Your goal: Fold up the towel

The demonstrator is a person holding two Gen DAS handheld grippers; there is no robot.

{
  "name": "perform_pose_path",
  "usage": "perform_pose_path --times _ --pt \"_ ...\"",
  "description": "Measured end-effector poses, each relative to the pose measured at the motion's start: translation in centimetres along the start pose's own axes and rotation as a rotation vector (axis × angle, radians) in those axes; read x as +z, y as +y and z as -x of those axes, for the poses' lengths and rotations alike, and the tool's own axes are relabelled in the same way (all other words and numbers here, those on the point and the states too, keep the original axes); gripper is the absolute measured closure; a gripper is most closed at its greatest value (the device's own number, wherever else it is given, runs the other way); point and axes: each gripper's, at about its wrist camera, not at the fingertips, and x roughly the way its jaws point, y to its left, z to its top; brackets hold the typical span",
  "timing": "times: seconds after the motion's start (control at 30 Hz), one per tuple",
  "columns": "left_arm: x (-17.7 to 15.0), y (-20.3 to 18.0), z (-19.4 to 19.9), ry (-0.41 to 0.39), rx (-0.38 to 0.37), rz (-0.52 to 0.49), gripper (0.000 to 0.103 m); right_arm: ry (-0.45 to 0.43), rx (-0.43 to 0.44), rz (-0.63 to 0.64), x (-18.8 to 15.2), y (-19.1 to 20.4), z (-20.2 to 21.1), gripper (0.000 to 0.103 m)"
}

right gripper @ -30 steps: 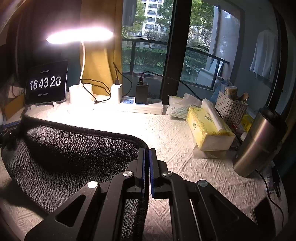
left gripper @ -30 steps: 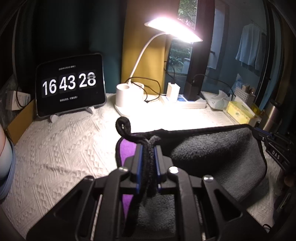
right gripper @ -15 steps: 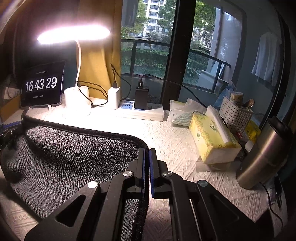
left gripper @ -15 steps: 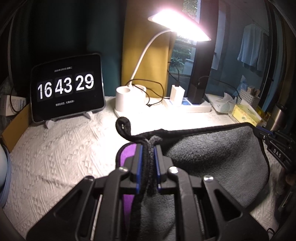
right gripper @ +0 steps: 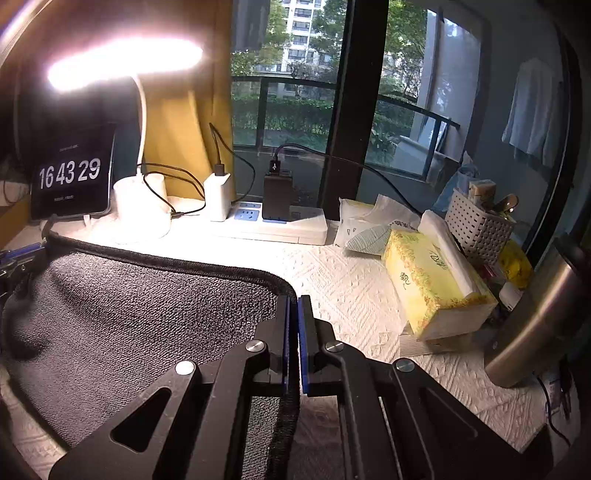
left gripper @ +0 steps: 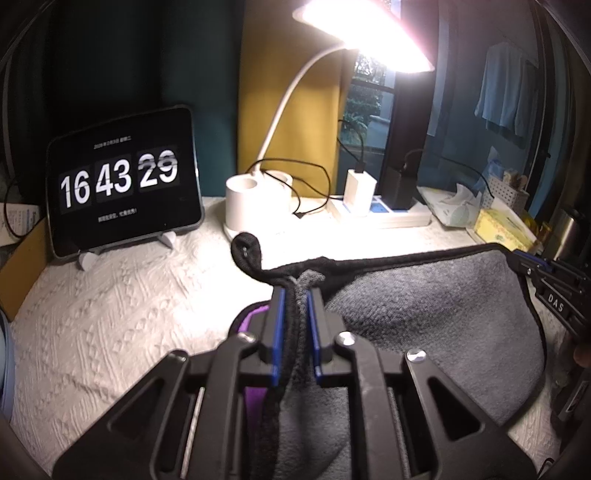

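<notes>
The towel (left gripper: 436, 317) hangs stretched between the left gripper (left gripper: 295, 295) and the right gripper (right gripper: 293, 301), over the tabletop (left gripper: 110, 314). Behind it stand the tablet clock (left gripper: 123, 181) at left, then the desk lamp (left gripper: 251, 206) and power strip (right gripper: 273, 223). The tissue box (right gripper: 428, 284) lies to the right.

A lit white desk lamp (left gripper: 354, 33) glares over the white textured tablecloth (left gripper: 110, 306); behind, a yellow curtain (left gripper: 291, 110) and a balcony window (right gripper: 295, 103) showing trees.
</notes>
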Motion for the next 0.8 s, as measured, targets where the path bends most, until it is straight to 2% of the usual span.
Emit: perform_pose_path --times 0.3,0.63,0.8 --pt "0.1 0.2 -2.1 0.035 0.006 -0.007 0.090 0.027 -0.001 0.000 -0.3 0.0 -2.1 0.098" --pt "-0.7 0.7 -5.3 0.140 0.027 0.000 0.087 0.105 -0.002 0.029 -1.0 0.4 -4.9 0.098" --pt "-0.5 1.4 -6.3 0.197 0.028 0.038 0.085 0.155 0.008 0.035 -1.1 0.4 -5.9 0.098"
